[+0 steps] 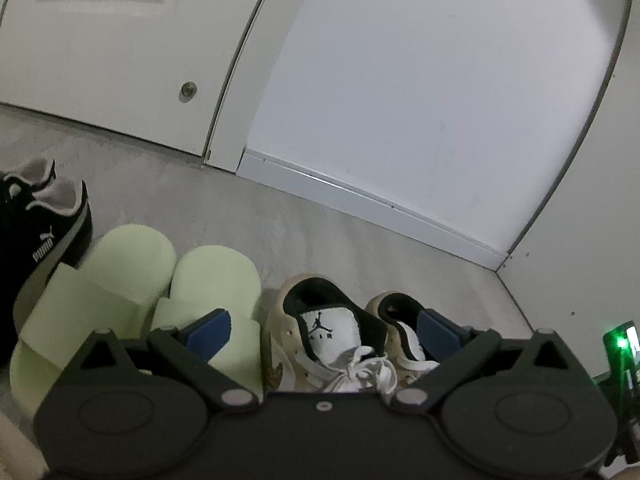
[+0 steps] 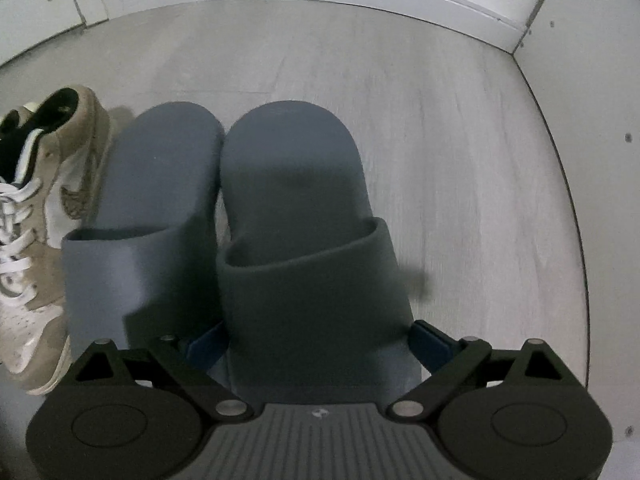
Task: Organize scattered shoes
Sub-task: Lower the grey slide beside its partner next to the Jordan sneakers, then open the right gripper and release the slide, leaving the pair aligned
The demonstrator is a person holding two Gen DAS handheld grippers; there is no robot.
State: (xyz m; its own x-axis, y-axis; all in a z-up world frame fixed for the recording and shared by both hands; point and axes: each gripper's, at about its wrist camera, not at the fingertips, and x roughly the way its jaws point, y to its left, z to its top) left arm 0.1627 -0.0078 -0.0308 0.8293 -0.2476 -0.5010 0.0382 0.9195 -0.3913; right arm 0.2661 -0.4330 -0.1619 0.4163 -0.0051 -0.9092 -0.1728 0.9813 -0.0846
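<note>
My right tool (image 2: 320,340) straddles the toe end of the right grey slide (image 2: 304,216), blue pads at either side of it; I cannot tell if they grip. Its twin (image 2: 148,200) lies touching on the left, a tan sneaker (image 2: 48,208) beyond. My left tool (image 1: 320,328) is spread wide, holding nothing, over the tan sneaker pair (image 1: 332,332). Left of them sit green slides (image 1: 132,292), then a black Puma (image 1: 44,220), all on the floor (image 1: 320,224).

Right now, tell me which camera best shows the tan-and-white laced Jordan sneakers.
Left wrist: both tan-and-white laced Jordan sneakers sit centred, tongue logo readable. Right wrist shows only one sneaker, cut off at the left edge.
</note>
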